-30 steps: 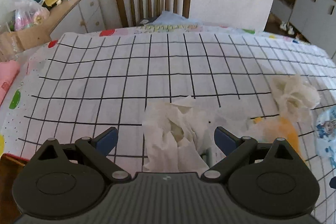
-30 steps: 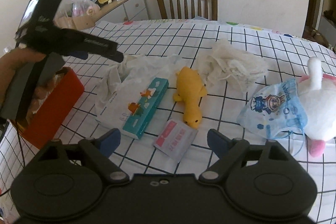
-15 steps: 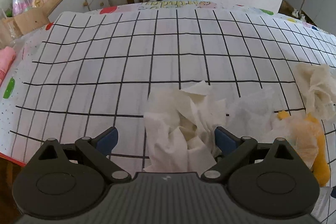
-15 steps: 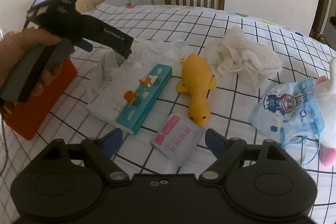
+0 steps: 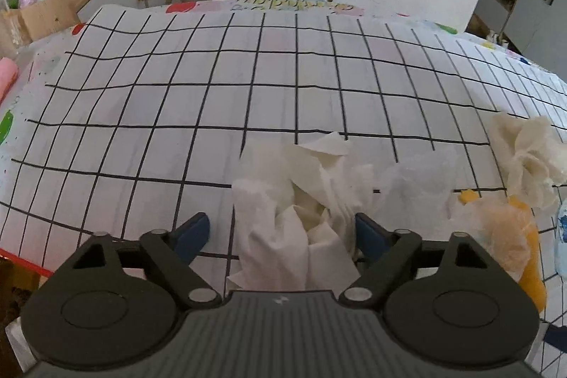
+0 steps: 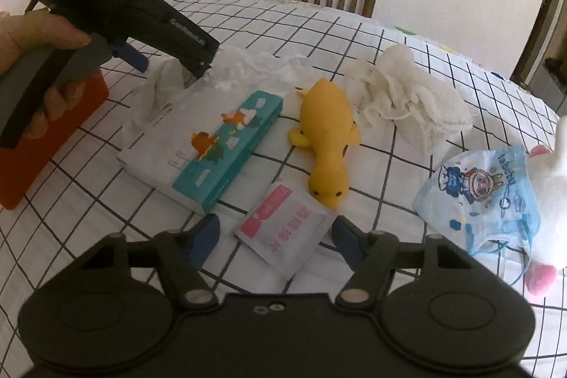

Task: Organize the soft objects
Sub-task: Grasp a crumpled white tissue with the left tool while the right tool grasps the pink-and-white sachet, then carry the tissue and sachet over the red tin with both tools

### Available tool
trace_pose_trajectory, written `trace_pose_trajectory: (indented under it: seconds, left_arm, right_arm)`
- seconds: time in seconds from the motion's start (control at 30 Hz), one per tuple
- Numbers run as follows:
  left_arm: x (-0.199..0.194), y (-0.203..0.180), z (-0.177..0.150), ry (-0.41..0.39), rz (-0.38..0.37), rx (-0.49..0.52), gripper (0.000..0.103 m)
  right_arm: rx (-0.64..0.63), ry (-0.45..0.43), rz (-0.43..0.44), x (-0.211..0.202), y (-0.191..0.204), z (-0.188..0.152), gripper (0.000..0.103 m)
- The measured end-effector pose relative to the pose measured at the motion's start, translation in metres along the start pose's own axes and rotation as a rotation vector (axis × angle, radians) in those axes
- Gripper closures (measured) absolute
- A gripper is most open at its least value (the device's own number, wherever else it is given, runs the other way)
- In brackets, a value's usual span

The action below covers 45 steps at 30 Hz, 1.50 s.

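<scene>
L claw [image 5: 281,231] spread wide around tissue wad [image 5: 301,201] at tissue pack [image 6: 202,144] end, R claw [image 6: 276,238] spread around pink sachet [image 6: 283,232] just in front of pack, yellow plush [image 6: 327,133] beside pack on counter [image 5: 212,87]

Crumpled white tissue [image 5: 301,201] puffed up from torn clear wrap of tissue pack [image 6: 202,144], sitting between fingers of left hand-held gripper [image 5: 281,231], which stand wide apart. Pack white and teal, flat on surface [image 5: 248,77]. Yellow plush duck [image 6: 327,137] lying flat, head toward right hand-held gripper [image 6: 276,240]. White gauze cloth [image 6: 407,98] bunched beyond duck. Pink-white sachet [image 6: 283,232] flat between right fingers, untouched. Blue cartoon mask [image 6: 482,197] right of it, against white-pink plush [image 6: 553,201].
</scene>
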<state>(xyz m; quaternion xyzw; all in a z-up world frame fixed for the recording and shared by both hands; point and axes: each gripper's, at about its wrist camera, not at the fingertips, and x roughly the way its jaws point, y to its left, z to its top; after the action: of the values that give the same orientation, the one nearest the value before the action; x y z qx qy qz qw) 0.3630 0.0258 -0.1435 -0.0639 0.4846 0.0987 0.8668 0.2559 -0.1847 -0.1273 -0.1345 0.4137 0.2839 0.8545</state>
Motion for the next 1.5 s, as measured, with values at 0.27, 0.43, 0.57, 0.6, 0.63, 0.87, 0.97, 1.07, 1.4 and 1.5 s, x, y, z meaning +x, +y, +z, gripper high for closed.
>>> trace_pose_trajectory:
  seconds: [0.27, 0.43, 0.57, 0.6, 0.63, 0.87, 0.97, 1.07, 1.4, 1.5]
  left_arm:
    - [-0.012, -0.004, -0.002, -0.013, -0.083, -0.003, 0.081]
    - [-0.022, -0.001, -0.007, -0.04, -0.1, -0.009, 0.091]
    - [-0.038, 0.002, -0.012, -0.069, -0.108, 0.002, 0.091]
    - [-0.043, 0.003, -0.013, -0.078, -0.112, 0.004, 0.091]
    - [-0.048, 0.004, -0.014, -0.084, -0.119, 0.003, 0.091]
    - [-0.083, 0.009, -0.02, -0.107, -0.172, -0.002, 0.091]
    - [-0.1, 0.01, -0.024, -0.124, -0.181, 0.012, 0.091]
    - [-0.116, 0.013, -0.027, -0.135, -0.188, 0.017, 0.091]
    - [-0.175, 0.035, -0.039, -0.199, -0.171, 0.046, 0.091]
    - [-0.192, 0.046, -0.043, -0.218, -0.16, 0.048, 0.091]
  right_arm:
    - [-0.005, -0.017, -0.011, -0.005, 0.003, -0.002, 0.051]
    - [0.026, -0.031, -0.012, -0.012, -0.001, -0.002, 0.06]
    - [0.05, -0.044, -0.011, -0.022, -0.004, -0.005, 0.061]
    - [0.058, -0.048, -0.01, -0.026, -0.005, -0.005, 0.061]
    - [0.065, -0.053, -0.006, -0.03, -0.006, -0.006, 0.061]
    - [0.103, -0.074, 0.026, -0.06, -0.006, -0.005, 0.061]
    - [0.106, -0.096, 0.039, -0.076, -0.003, -0.001, 0.061]
    - [0.095, -0.119, 0.045, -0.091, 0.002, 0.004, 0.061]
    - [0.05, -0.185, 0.103, -0.129, 0.028, 0.029, 0.061]
    - [0.032, -0.195, 0.128, -0.135, 0.04, 0.038, 0.061]
